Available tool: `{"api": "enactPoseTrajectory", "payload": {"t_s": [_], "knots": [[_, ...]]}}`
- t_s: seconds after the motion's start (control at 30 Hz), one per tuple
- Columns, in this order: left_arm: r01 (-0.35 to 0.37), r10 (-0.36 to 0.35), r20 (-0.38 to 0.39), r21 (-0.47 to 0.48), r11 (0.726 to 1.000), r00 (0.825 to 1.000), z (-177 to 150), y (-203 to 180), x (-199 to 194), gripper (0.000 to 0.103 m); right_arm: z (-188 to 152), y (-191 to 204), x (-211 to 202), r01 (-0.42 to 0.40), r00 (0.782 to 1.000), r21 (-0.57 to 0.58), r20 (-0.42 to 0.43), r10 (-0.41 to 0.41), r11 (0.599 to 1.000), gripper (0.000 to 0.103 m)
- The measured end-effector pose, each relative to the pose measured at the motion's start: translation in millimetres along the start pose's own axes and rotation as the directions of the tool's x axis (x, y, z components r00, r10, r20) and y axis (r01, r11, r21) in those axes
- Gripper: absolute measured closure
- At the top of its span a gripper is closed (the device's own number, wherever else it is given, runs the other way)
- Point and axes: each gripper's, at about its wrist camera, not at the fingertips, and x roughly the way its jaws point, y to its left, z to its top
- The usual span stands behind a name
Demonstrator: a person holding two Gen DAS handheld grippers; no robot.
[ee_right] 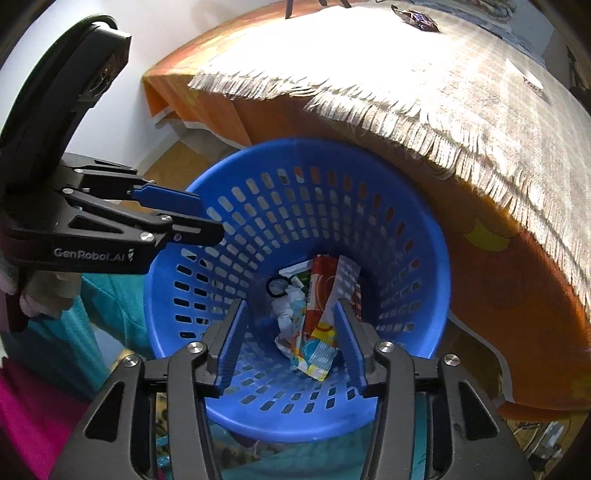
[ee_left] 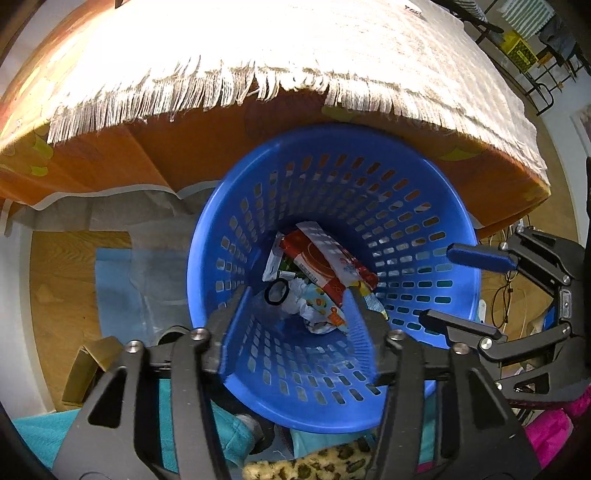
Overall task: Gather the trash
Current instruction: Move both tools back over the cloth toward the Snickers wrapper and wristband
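Wrappers [ee_left: 325, 266] and crumpled paper [ee_left: 299, 306] fill blue basket [ee_left: 332, 413] — table [ee_left: 207, 155] beside.

Basket [ee_left: 229, 221] at frame centre below the table [ee_left: 147, 155] edge, wrappers [ee_left: 325, 266] and a hair tie [ee_left: 277, 291] in its bottom, fringed cloth [ee_left: 295, 55] on the table above, a candy bar [ee_right: 417, 18] upper right on the cloth.

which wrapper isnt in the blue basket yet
The dark candy bar wrapper on the fringed beige cloth at the table's far side; the red-and-white wrappers already lie inside the blue slotted plastic basket.
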Motion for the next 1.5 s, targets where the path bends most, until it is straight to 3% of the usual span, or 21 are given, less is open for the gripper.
{"api": "enactPoseTrajectory", "payload": {"t_s": [0.2, 0.5, 0.67, 0.87, 1.03, 1.27, 1.5], "knots": [[-0.012, 0.012, -0.001, -0.001, 1.000, 1.000, 1, 1, 0, 0.043, 2, -4, -2, 0.032, 1.000, 0.013, -0.003, -0.031, 0.999, 0.045], [-0.007, 0.008, 0.025, -0.023, 1.000, 1.000, 8, 2, -11, 0.042, 8, -10, -15, 0.084, 0.996, 0.034, 0.024, -0.085, 0.996, 0.045], [-0.018, 0.018, 0.055, -0.002, 1.000, 0.998, 15, -2, -22, 0.042, 15, -17, -28, 0.116, 0.990, 0.064, 0.068, -0.121, 0.991, 0.035], [-0.020, 0.019, 0.094, 0.007, 1.000, 0.995, 30, -3, -35, 0.042, 24, -32, -42, 0.143, 0.983, 0.124, 0.098, -0.156, 0.982, 0.035], [-0.022, 0.020, 0.134, 0.017, 1.000, 0.991, 49, -3, -49, 0.042, 33, -51, -50, 0.197, 0.973, 0.198, 0.079, -0.217, 0.960, 0.035], [-0.016, 0.009, 0.187, 0.034, 0.999, 0.982, 87, -7, -67, 0.042, 46, -83, -73, 0.192, 0.962, 0.275, 0.137, -0.236, 0.942, 0.035], [-0.012, -0.001, 0.243, 0.051, 0.999, 0.970, 129, -17, -83, 0.042, 64, -110, -94, 0.208, 0.935, 0.335, 0.209, -0.288, 0.919, 0.035]]}}
